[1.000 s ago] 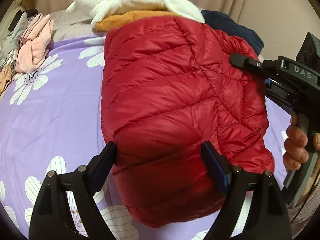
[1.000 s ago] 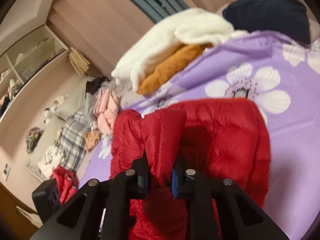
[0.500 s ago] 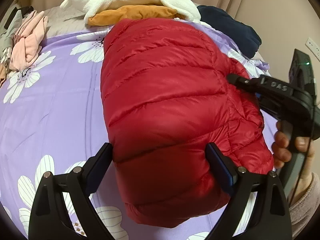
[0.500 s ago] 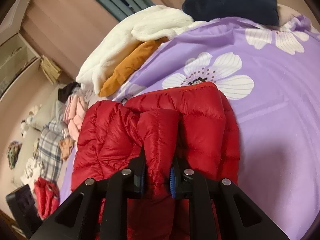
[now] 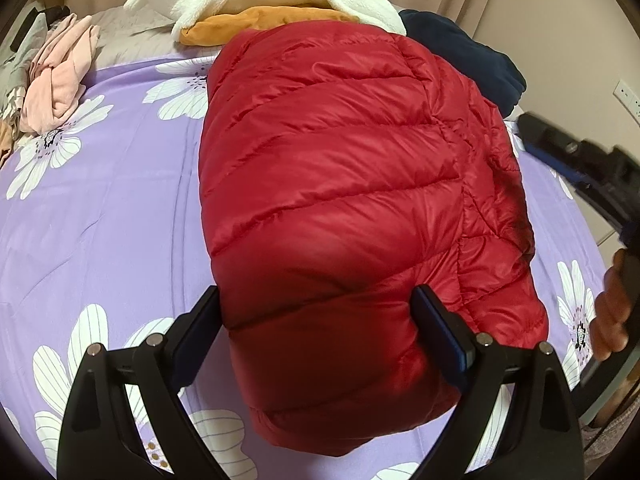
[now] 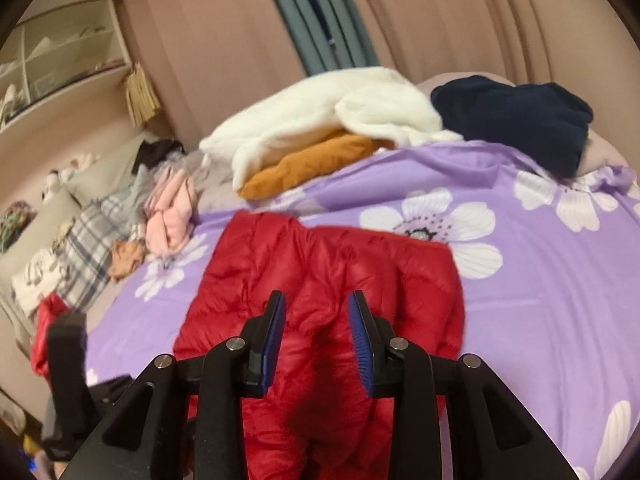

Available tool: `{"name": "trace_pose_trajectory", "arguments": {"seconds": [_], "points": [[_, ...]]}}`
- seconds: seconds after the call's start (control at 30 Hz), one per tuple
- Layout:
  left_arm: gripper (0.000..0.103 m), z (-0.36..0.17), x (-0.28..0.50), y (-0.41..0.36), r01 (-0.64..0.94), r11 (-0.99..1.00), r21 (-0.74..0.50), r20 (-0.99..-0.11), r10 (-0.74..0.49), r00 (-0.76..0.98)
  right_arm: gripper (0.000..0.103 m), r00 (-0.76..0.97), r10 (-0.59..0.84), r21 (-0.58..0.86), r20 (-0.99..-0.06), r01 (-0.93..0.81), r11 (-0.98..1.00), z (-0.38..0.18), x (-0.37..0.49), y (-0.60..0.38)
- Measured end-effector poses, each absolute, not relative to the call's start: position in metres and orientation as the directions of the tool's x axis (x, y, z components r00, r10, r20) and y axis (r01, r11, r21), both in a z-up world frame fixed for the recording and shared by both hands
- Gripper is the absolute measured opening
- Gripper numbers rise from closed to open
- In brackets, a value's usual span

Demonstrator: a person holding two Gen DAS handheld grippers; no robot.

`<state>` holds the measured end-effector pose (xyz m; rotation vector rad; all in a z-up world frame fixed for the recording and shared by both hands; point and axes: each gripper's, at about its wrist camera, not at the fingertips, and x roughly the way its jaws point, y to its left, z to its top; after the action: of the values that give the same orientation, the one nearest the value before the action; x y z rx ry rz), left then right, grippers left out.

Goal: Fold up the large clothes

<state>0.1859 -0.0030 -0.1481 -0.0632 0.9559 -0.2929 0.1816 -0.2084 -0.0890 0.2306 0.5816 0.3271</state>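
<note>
Left gripper (image 5: 316, 320): black angular finger arms, silver round screws near each joint, dark blue pads on the inner faces. Right gripper (image 6: 316, 332): same black build, ribbed blue pads. Behind it, grey knit sleeve (image 5: 612, 440).
</note>
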Motion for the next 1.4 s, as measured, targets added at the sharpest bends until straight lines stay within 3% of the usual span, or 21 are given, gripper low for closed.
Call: {"name": "trace_pose_trajectory", "arguments": {"seconds": [0.33, 0.7, 0.93, 1.4], "points": [[0.094, -0.148, 0.185, -0.007, 0.235, 0.961, -0.144, -0.795, -0.253, 0.551, 0.032, 0.703, 0.297, 0.257, -0.646, -0.166, 0.952, -0.126, 0.209, -0.193], [0.094, -0.149, 0.184, -0.006, 0.229, 0.962, -0.149, -0.796, -0.254, 0.55, 0.032, 0.725, 0.377, 0.287, -0.576, -0.252, 0.924, -0.104, 0.161, -0.2], [0.094, -0.15, 0.184, -0.009, 0.226, 0.964, -0.14, -0.798, -0.245, 0.551, 0.032, 0.706, 0.301, 0.136, -0.641, -0.281, 0.95, -0.123, 0.152, -0.178], [0.094, -0.15, 0.182, -0.009, 0.226, 0.965, -0.134, -0.798, -0.24, 0.553, 0.032, 0.702, 0.322, 0.172, -0.635, -0.277, 0.945, -0.125, 0.14, -0.182]]}}
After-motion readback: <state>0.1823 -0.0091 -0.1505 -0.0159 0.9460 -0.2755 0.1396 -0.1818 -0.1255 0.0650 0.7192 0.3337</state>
